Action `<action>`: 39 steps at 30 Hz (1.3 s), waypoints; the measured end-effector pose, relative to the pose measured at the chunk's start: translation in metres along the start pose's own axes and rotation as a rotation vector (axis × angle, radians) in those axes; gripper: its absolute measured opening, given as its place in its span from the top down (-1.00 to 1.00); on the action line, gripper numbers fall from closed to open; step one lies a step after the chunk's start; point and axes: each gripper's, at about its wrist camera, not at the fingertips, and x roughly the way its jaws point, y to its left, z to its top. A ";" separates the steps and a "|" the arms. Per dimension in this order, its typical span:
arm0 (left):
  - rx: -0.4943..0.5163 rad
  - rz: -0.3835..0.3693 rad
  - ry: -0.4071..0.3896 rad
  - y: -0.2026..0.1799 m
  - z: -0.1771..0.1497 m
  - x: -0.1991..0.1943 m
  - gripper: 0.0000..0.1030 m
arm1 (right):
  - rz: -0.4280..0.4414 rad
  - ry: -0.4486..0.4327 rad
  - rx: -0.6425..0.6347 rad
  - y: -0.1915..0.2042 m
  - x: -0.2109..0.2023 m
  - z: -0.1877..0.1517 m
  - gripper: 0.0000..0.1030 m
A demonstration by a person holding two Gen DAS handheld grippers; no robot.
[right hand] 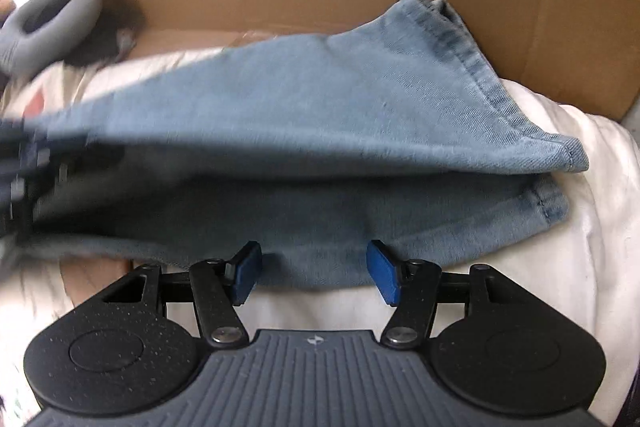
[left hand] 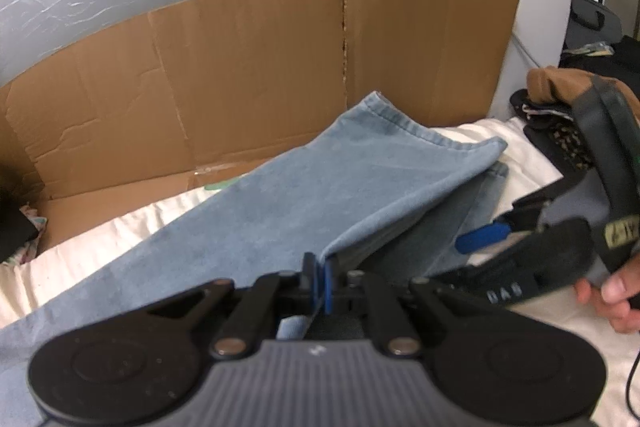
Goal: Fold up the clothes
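Folding is under way on the light-blue jeans [left hand: 304,195], which lie stretched across a white bed sheet [left hand: 532,163], hems pointing toward the cardboard sheet [left hand: 248,75] propped behind them. One leg is stacked over the other, and the upper leg is lifted clear along its near edge, opening a dark gap above the lower one.

At that raised edge the left gripper [left hand: 320,281] has its jaws pressed together on the denim, pinching the upper leg's side fold. On the hem side of the jeans, the right gripper [right hand: 312,277] hovers with its jaws spread; the lower leg's edge sits between the blue pads, which appear not to press it yet.

Judging by this, the step in hand is securing a second hold before carrying the legs over. The next move likely calls for the right jaws to close on both layers, or at least the same layer as the left.

Beyond the jeans lies a heap of brown and dark clothes [left hand: 560,99].
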 end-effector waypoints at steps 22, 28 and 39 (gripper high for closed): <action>0.187 -0.012 0.114 -0.043 -0.045 0.016 0.66 | 0.042 0.003 0.098 -0.016 -0.019 -0.014 -0.21; 0.072 0.008 0.066 -0.017 -0.050 -0.026 -0.13 | 0.086 -0.015 0.089 -0.006 -0.036 -0.022 -0.21; -0.118 0.135 0.141 0.045 -0.095 -0.077 -0.38 | 0.147 -0.005 0.016 0.036 -0.045 -0.019 -0.21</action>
